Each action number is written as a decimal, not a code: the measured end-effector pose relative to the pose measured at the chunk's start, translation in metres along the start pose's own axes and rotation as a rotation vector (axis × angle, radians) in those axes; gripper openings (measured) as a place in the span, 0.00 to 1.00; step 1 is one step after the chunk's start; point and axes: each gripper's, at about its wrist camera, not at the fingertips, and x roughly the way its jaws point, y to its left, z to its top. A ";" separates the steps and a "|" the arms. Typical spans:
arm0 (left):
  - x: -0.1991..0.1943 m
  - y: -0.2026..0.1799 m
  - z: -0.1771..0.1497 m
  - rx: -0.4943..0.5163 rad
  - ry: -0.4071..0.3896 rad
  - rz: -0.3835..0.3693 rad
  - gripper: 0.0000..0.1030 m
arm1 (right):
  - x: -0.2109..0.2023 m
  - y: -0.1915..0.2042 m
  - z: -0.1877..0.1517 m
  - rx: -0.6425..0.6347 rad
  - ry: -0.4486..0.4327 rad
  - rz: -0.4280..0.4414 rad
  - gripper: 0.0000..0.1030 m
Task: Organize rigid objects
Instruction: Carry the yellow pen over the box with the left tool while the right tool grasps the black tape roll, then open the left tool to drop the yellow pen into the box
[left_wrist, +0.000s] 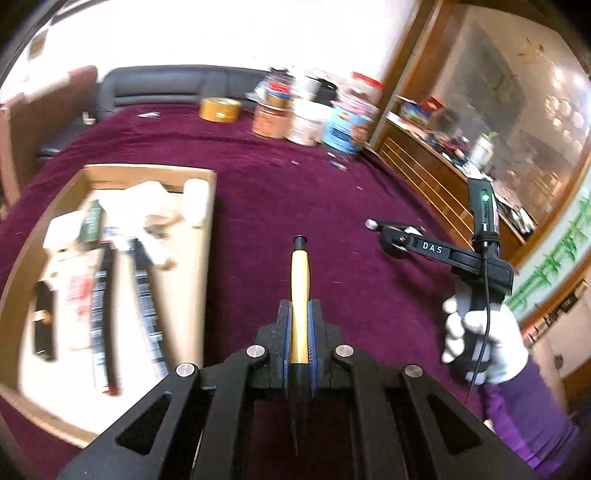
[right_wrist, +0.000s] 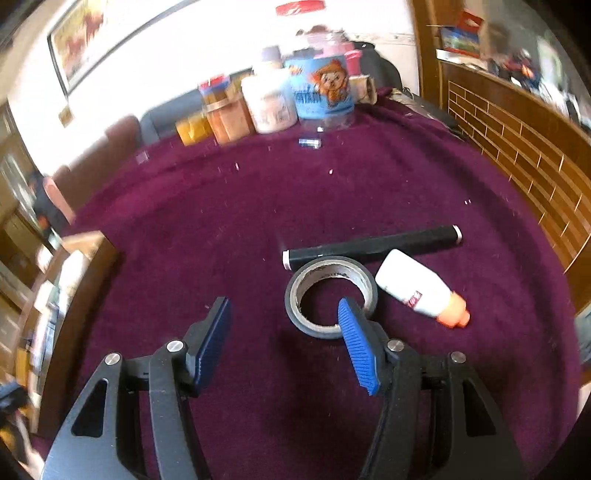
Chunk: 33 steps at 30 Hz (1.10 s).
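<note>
While the left tool grips one pen, one tape roll lies flat.

Domestic living or dining room. Ahead of the grippers: table under maroon cloth, grey sofa beyond it, framed picture on the wall. To the right: wooden sideboard with mirror, cluttered with household goods.

Tape roll lies between tube behind and bottle right
</note>
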 end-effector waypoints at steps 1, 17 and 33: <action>-0.004 0.005 -0.001 0.000 -0.014 0.025 0.05 | 0.005 0.004 0.002 -0.018 0.015 -0.016 0.57; -0.040 0.086 -0.021 -0.145 -0.084 0.145 0.06 | -0.013 0.020 0.001 -0.046 0.041 0.047 0.08; -0.036 0.159 0.002 -0.220 -0.017 0.257 0.06 | -0.057 0.156 -0.015 -0.234 0.055 0.328 0.09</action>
